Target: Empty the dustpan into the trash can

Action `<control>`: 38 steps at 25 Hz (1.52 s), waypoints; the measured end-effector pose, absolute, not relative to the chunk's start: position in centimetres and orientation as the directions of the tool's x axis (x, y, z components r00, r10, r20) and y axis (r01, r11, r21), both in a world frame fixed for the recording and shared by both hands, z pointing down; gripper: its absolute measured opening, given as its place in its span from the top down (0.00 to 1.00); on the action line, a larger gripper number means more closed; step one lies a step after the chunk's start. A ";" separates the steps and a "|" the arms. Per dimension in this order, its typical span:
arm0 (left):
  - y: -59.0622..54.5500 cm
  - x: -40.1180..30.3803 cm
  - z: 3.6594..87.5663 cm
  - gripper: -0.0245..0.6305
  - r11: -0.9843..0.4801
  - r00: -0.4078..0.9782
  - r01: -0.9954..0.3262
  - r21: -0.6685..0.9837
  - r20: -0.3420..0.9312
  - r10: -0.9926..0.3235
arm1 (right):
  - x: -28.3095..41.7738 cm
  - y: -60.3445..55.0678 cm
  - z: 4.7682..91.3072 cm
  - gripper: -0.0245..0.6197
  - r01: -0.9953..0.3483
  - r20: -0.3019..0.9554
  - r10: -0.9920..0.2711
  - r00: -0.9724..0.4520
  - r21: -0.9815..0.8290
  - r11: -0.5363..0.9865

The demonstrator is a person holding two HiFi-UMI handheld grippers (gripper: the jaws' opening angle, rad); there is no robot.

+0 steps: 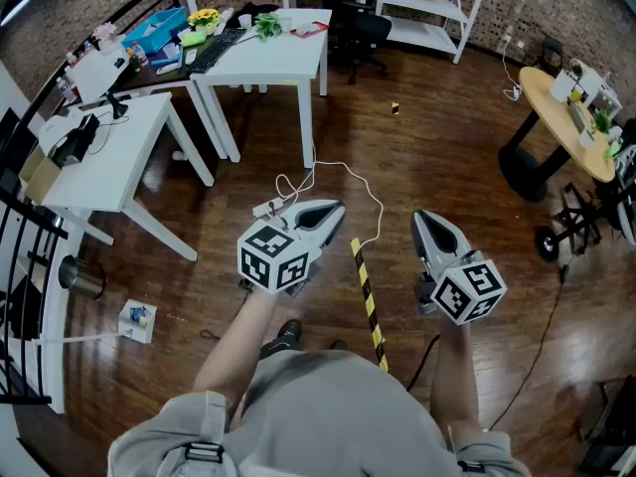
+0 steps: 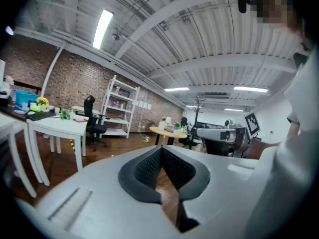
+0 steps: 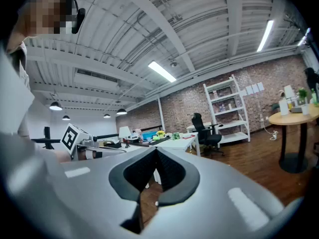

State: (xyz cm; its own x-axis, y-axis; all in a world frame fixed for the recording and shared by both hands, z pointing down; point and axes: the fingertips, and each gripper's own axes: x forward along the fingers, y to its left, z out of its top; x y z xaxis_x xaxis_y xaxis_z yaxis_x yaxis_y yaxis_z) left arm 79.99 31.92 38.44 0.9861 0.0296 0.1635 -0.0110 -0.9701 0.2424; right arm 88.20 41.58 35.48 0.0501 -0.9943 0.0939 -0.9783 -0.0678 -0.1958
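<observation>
Left tongs (image 1: 333, 210): you hold them closed and empty, over the wooden floor (image 1: 447, 157).
Right tongs (image 1: 427, 217): closed too, with nothing between, right of the yellow-black tape (image 1: 368, 301).
Trash can (image 1: 79, 276): a metal one stands on the floor at the far left, near the white worktop (image 1: 99, 167).

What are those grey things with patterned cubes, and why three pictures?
No robot: a person holds a gripper in each hand, the left gripper and the right gripper; the cubes are part of them. One picture comes from a camera on the person's head, looking down; the other two from cameras on each gripper, looking along its jaws. Both are shut and hold nothing. Below lie a wooden floor, striped tape and a white cable; white tables stand beyond.
</observation>
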 end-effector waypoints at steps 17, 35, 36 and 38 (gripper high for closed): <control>17.8 52.9 37.7 0.96 -0.815 0.844 -0.537 0.218 0.150 -0.515 | 66.8 23.3 35.2 0.96 -0.878 0.065 -0.886 -0.460 -0.180 0.443; 10.6 21.8 40.3 0.96 -0.487 0.519 -0.849 0.206 0.154 -0.840 | 35.2 9.0 37.5 0.96 -0.585 0.117 -0.574 -0.811 -0.162 0.794; 10.5 20.4 40.3 0.96 -0.462 0.495 -0.862 0.207 0.152 -0.855 | 33.6 8.7 37.7 0.96 -0.562 0.123 -0.548 -0.827 -0.164 0.811; 10.5 17.7 40.4 0.96 -0.413 0.445 -0.888 0.202 0.154 -0.882 | 30.7 8.1 38.2 0.96 -0.513 0.133 -0.496 -0.858 -0.169 0.841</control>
State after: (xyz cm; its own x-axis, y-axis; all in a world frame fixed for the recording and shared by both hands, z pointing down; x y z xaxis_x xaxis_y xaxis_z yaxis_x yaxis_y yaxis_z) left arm 17.67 10.48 40.40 0.4448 -0.8823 0.1540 -0.8883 -0.4126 0.2019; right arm 30.66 8.15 38.21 -0.8578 -0.4964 0.1331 -0.5131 0.8414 -0.1693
